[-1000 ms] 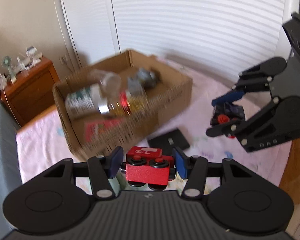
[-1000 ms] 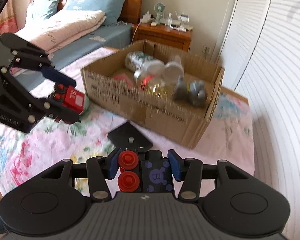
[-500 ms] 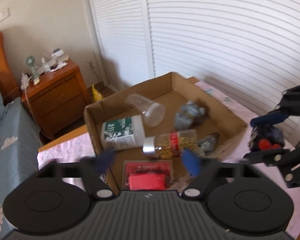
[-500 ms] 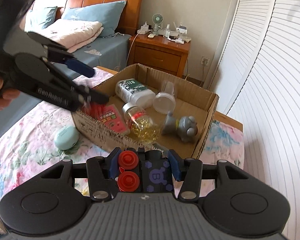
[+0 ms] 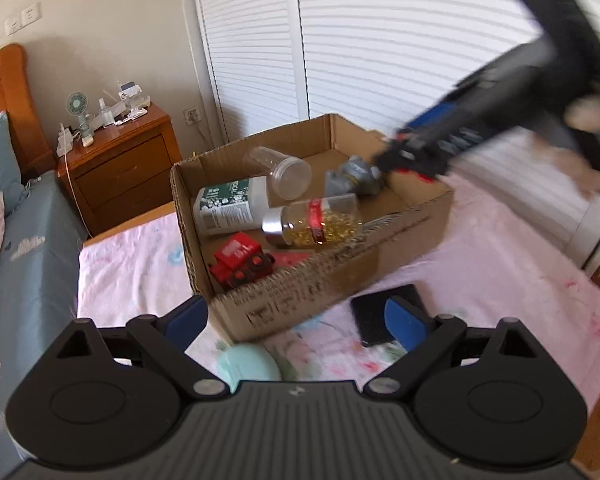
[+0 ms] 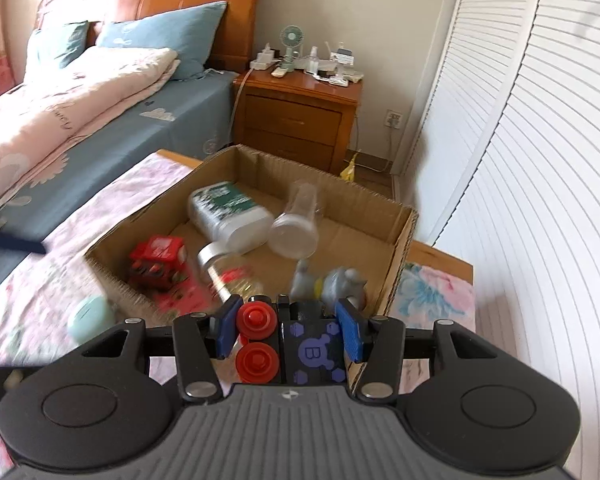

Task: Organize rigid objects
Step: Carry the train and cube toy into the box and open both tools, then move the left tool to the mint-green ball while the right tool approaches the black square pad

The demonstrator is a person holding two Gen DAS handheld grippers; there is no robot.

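Left wrist view: your left hand-held gripper [image 5: 296,316] stands wide apart, nothing between its pads — its jaws have just been opening. The red toy train [image 5: 242,261] lies inside the cardboard box [image 5: 340,276], near corner, beside the jar of gold capsules [image 5: 312,222].

Right wrist view: your right hand-held gripper [image 6: 286,330] is clamped on a dark toy car with red wheels [image 6: 296,344], above the box's near edge.

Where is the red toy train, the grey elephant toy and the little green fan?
red toy train [image 5: 240,258], left wrist view, on its red roof.
grey elephant toy [image 5: 352,180], left wrist view, on its body.
little green fan [image 6: 291,37], right wrist view, on its round grille.
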